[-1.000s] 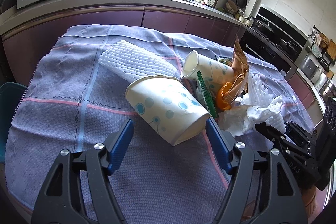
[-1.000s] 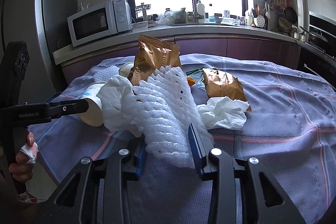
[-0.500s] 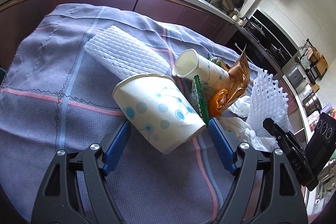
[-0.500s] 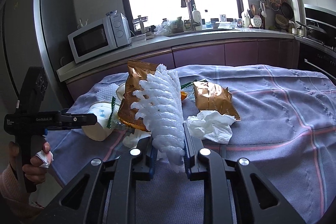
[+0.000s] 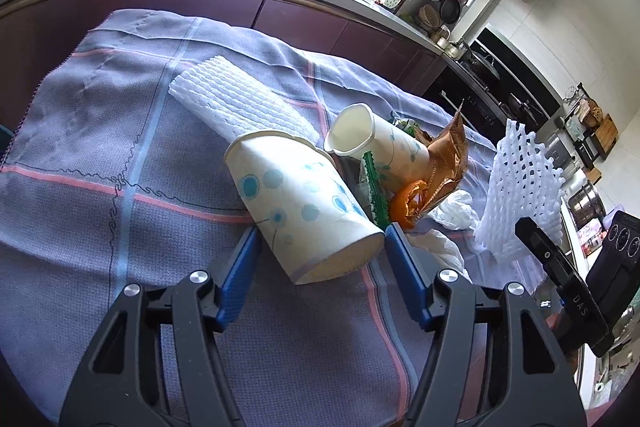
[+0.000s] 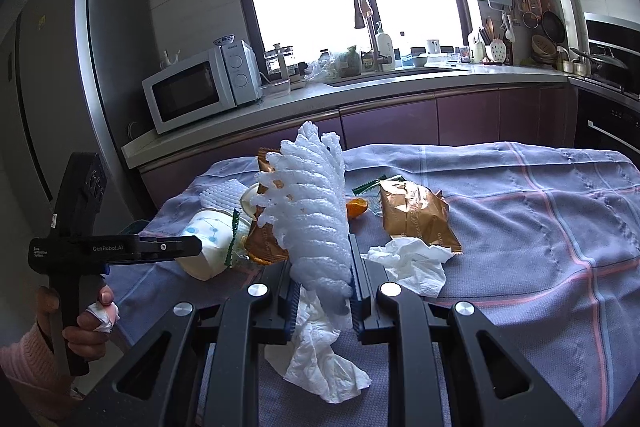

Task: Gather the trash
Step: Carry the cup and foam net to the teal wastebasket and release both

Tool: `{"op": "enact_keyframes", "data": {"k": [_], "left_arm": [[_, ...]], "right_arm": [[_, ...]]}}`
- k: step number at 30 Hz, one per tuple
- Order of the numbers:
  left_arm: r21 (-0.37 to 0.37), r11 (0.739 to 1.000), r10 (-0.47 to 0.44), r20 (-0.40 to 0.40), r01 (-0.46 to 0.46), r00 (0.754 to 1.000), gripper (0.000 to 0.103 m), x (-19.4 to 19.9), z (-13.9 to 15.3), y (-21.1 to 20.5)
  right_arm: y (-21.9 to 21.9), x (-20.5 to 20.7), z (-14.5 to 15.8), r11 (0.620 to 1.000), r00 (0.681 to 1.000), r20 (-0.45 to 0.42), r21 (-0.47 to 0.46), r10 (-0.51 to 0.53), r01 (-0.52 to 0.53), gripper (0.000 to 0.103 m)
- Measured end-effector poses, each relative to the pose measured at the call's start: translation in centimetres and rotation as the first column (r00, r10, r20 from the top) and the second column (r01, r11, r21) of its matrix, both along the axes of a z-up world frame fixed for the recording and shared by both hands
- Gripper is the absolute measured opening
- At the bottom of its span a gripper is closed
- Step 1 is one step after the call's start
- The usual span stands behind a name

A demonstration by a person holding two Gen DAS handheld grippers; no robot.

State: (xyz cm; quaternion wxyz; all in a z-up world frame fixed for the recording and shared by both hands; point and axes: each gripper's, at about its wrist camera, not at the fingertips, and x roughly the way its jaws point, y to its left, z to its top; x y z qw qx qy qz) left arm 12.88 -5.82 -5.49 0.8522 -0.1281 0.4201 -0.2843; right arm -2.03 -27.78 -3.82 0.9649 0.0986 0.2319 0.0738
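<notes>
The near paper cup (image 5: pixel 304 215) is taken as the landmark — it is lying on its side on the checked tablecloth (image 5: pixel 100 147), its base end nearest the left gripper (image 5: pixel 320 259) and its open mouth pointing away and to the left in the left wrist view. Its long axis is therefore running roughly along the line of the fingers, tilted a little leftward, and the base is being straddled by the two blue pads: the jaws have just been closing and are standing moderately wide, with the cup between them, the left pad looking to be at the wall and the right pad just beside the rim of the base, so a firm grip is not yet being shown. Just beyond the cup a second paper cup (image 5: pixel 376 143), a green wrapper (image 5: pixel 374 187), a piece of orange peel (image 5: pixel 408 203) and a brown snack bag (image 5: pixel 448 159) are being left in a heap; farther back a flat foam sleeve (image 5: pixel 240 99) is lying. To the right of the cup, the white foam net (image 6: pixel 312 211) is being held upright by the right gripper (image 6: pixel 322 287), its jaws narrow and pressed on the net, with crumpled tissue (image 6: pixel 408 259) lying beside them. The left hand is judged the nearer to the cup — a squeeze across its width is what the coming move is turning on.
</notes>
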Motion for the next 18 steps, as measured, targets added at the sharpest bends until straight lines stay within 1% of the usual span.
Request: {"op": "enact_keyframes", "data": {"k": [5,10,15,18], "left_arm": [[0.028,0.999,0.017,0.059,-0.018,0.998,0.063,-2.1,1.4,1.3],[0.026,0.998,0.058,0.094,-0.061,0.994,0.063,-3.8,2.6,4.3],[0.032,0.992,0.119,0.123,-0.124,0.985,0.063,-5.7,3.3,8.7],[0.031,0.984,0.171,0.142,-0.177,0.975,0.063,-6.9,3.8,11.7]], "right_arm": [[1.8,-0.1,1.4,0.998,0.997,0.029,0.0,0.065,-0.065,0.019],[4.8,0.4,2.4,0.987,0.986,0.047,-0.001,0.161,-0.161,0.019],[8.8,1.8,2.6,0.96,0.96,0.026,0.003,0.279,-0.279,0.019],[11.5,2.8,2.6,0.937,0.937,0.011,0.007,0.349,-0.349,0.019]]}}
